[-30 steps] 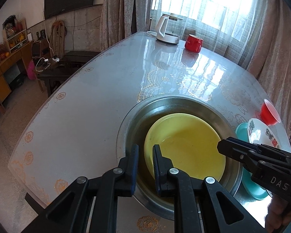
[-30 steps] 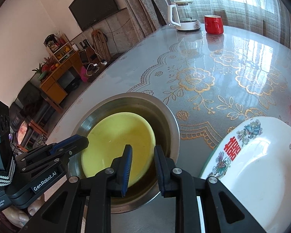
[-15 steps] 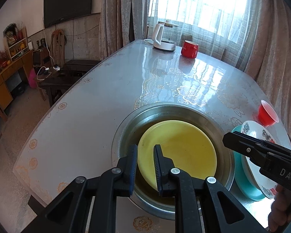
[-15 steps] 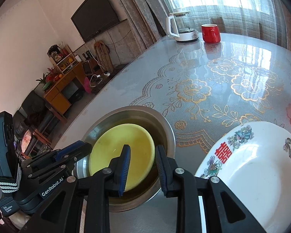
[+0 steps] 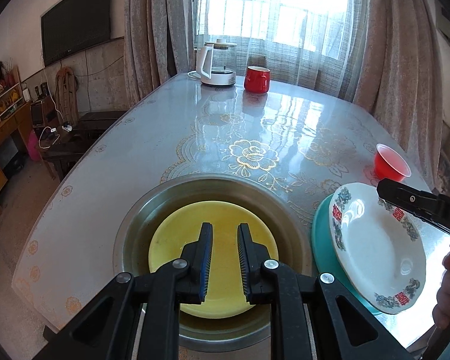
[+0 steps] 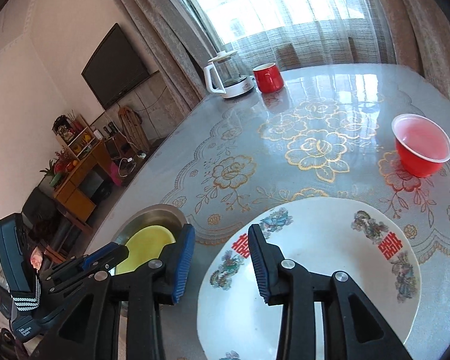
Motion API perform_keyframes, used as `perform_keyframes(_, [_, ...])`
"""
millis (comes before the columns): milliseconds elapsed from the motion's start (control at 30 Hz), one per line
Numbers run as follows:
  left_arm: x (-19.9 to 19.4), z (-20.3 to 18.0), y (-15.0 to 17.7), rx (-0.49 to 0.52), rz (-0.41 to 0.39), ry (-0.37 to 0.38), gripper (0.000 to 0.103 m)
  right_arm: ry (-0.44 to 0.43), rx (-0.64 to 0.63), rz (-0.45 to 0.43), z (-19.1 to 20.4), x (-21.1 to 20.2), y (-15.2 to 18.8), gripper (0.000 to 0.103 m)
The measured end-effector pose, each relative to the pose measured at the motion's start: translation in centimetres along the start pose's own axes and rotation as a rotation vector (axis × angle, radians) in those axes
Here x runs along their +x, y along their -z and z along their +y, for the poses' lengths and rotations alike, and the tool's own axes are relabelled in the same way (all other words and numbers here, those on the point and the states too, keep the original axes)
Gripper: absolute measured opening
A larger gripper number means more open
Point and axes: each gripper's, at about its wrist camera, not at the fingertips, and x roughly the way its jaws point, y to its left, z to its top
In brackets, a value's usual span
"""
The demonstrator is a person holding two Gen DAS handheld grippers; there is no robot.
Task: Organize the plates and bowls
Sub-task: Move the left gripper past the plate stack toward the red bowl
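1. The left gripper (image 5: 224,258) hung over the yellow plate (image 5: 213,240) in the metal basin (image 5: 288,234). Its fingers (image 5: 205,255) stood only a small gap apart and held nothing.
2. The right gripper (image 6: 220,258) hung at the left edge of the white plate (image 6: 315,270). Its fingers (image 6: 184,258) had just been opening, with nothing held between them.
3. The white plate lay on a teal plate (image 5: 322,240), just beside the basin on the tabletop (image 5: 153,162).
4. A red bowl (image 6: 421,150) stood near the white plate.
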Motion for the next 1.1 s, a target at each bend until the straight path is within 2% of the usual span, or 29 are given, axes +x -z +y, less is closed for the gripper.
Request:
perform_keyframes(233, [0.3, -3.0, -0.4, 0.067, -0.001, 0.020, 0.017, 0.088, 0.116, -0.046, -5.1, -2.3, -0.4, 0.039])
perform_keyframes(633, [1.6, -8.0, -1.6, 0.157, 0.008, 0.077, 0.020, 0.221, 0.304, -0.085, -13.5, -5.4, 0.9, 0.039])
perform_keyframes(1100, [3.3, -13.4, -4.0, 0.196, 0.039, 0.155, 0.020, 0.295, 0.380, -0.112, -18.1, -7.0, 0.9, 0.039])
